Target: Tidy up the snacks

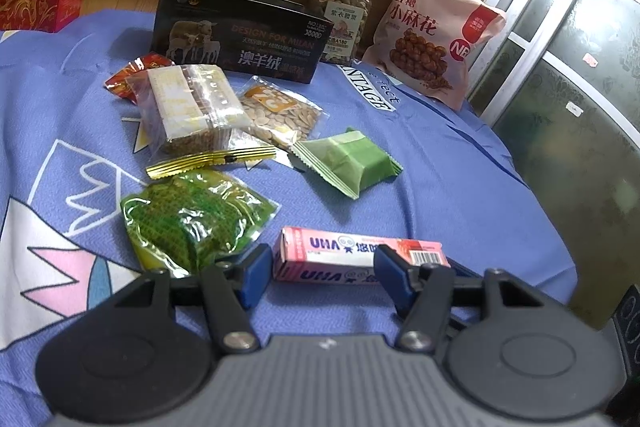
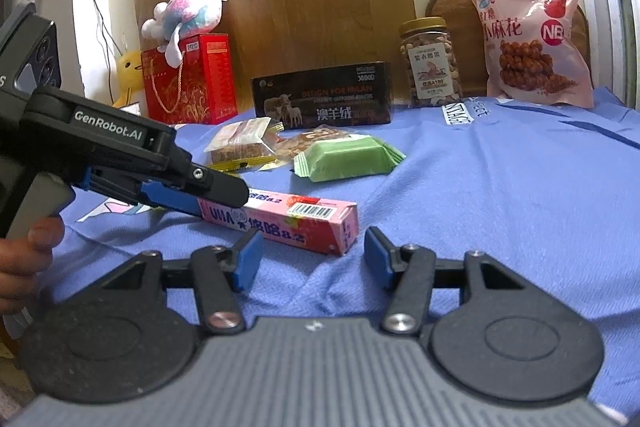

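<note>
Lying on the blue cloth [image 1: 460,163], the pink candy box [image 2: 280,217] seems gripped at one end by the left gripper [image 1: 320,267], while the right gripper [image 2: 312,253] gapes empty just short of its other end.

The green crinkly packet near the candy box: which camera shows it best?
The left wrist view. There the green crinkly packet lies fully visible, just left of the pink candy box. In the right wrist view I cannot find it; the left gripper's body covers that area.
</note>
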Demonstrator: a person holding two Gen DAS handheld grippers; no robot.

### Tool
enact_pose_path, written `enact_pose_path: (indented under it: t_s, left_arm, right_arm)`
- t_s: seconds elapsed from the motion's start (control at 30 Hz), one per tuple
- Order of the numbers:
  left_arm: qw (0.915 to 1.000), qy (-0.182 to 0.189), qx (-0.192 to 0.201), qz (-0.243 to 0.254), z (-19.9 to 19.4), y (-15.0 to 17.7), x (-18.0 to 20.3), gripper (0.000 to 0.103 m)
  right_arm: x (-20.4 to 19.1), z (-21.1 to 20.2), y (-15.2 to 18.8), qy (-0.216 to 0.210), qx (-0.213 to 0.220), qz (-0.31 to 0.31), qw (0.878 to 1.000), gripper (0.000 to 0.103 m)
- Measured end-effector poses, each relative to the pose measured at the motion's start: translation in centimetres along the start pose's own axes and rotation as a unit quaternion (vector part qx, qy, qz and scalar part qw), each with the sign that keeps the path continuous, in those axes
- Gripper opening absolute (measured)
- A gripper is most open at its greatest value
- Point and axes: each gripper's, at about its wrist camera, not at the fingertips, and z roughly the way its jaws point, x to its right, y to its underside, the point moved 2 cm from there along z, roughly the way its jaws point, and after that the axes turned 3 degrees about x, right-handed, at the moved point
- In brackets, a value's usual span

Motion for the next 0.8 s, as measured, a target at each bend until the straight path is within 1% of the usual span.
enact_pose_path:
  t_s: [0.03, 0.07, 0.1, 0.27, 0.37, 0.53, 0.8]
  left_arm:
    - [1.0, -0.001, 0.0, 0.001, 0.0, 0.02, 0.03, 0.057]
    - [1.0, -0.002, 0.0, 0.003, 0.0, 0.05, 0.1, 0.058]
    - [1.0, -0.003, 0.0, 0.005, 0.04, 0.01, 0.19, 0.057]
    - [0.9999, -0.007, 0.0, 0.007, 0.0, 0.06, 0.39, 0.057]
    - [1.0, -0.003, 0.0, 0.002, -0.28, 0.2, 0.34, 0.057]
    - [0.9999, -0.007, 0.004, 0.013, -0.59, 0.57, 0.6, 0.057]
    - [0.9999, -0.008, 0.003, 0.014, -0.46, 0.54, 0.81, 0.057]
  right_arm:
    - [-0.12, 0.03, -0.02, 0.001, -0.002, -0.006, 1.0, 0.059]
    - [-0.28, 0.05, 0.01, 0.001, -0.005, -0.012, 1.0, 0.056]
    - [-0.46, 0.04, 0.0, 0.0, -0.007, -0.019, 1.0, 0.05]
    - [-1.01, -0.1, 0.0, 0.006, -0.008, -0.041, 0.999, 0.046]
    - [-0.76, -0.37, -0.1, 0.005, -0.002, -0.029, 1.0, 0.046]
    - [-0.8, -0.24, -0.14, 0.006, -0.002, -0.028, 1.0, 0.046]
    - [-0.73, -0.44, -0.29, 0.005, 0.002, -0.022, 1.0, 0.046]
